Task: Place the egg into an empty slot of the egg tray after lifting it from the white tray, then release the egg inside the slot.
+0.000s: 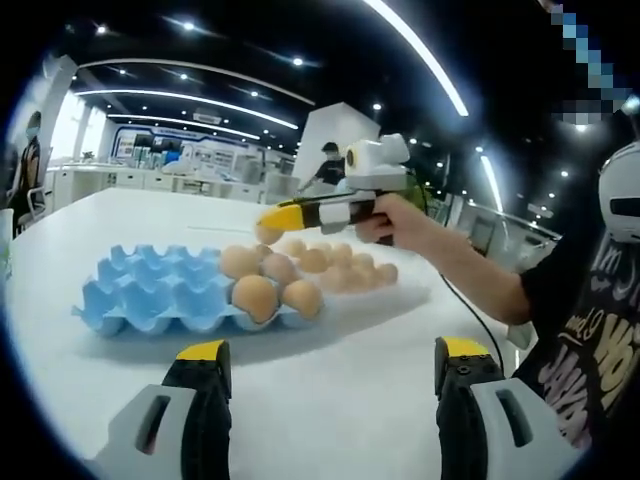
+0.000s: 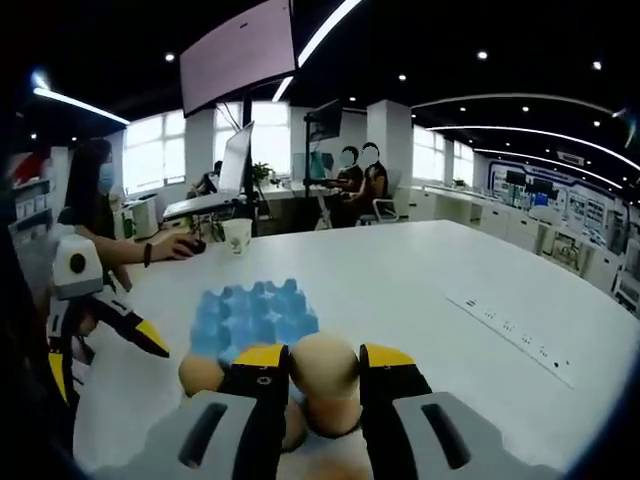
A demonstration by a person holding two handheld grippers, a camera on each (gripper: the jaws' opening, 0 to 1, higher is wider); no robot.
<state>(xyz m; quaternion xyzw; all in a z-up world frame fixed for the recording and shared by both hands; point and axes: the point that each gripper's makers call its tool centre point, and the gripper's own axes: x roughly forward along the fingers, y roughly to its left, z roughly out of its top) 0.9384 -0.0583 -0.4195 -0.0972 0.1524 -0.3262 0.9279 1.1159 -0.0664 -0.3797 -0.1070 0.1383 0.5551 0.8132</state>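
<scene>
one egg (image 2: 324, 366): clamped between the yellow-tipped jaws of the right gripper (image 2: 324, 362), above other eggs
left gripper (image 1: 330, 352): jaws wide apart, nothing between them, over the white table (image 1: 340, 400)
blue egg tray (image 1: 150, 290): four eggs in its near corner

One blue egg tray (image 1: 160, 290) holding four eggs (image 1: 256, 297), one paper cup (image 2: 237, 236), two grippers (image 1: 325, 365).

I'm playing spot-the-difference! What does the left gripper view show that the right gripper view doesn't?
Left gripper view: four brown eggs in tray slots, and a hand holding the right gripper. Right gripper view: the right gripper's yellow-tipped jaws shut on one brown egg, plus a white paper cup. Both: the blue moulded egg tray on the white table.
</scene>
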